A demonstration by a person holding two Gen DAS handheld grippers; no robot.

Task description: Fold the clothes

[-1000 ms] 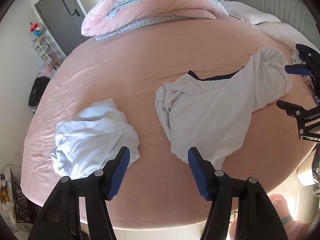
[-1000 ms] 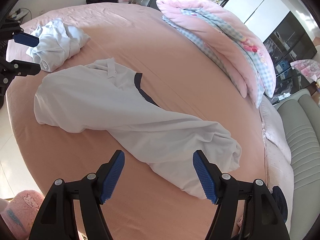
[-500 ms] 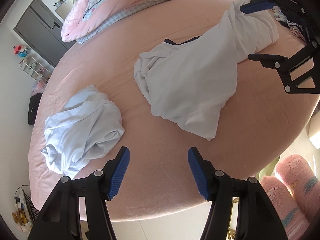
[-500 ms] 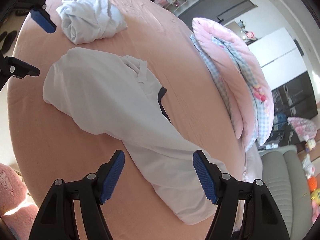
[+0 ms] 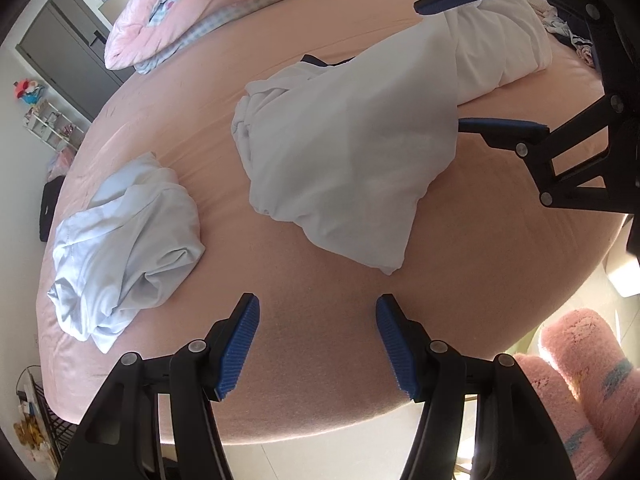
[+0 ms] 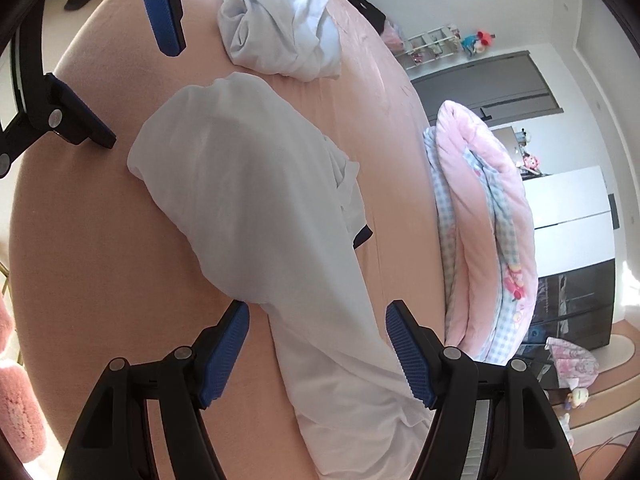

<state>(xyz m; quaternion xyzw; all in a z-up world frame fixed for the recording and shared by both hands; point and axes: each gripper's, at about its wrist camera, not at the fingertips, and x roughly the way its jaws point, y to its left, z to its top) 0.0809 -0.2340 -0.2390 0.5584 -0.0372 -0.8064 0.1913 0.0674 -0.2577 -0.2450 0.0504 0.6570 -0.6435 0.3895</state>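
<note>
Pink bedsheet [image 5: 160,128] all around, with a rumpled white shirt with dark navy trim [image 5: 340,152] lying mid-bed and unfolded. My left tongs [image 5: 316,344] hang open over bare sheet near its lower corner; my right tongs [image 6: 316,354] are open too, straddling the other end without pinching. Looks like I'm lining up to grab. Next: pinch both ends and spread it flat. The crumpled pale blue garment [image 5: 124,236] waits nearby.

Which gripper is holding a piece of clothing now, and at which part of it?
Neither. The left gripper is open over bare sheet. The right gripper is open, its jaws either side of the white garment without pinching it.
</note>
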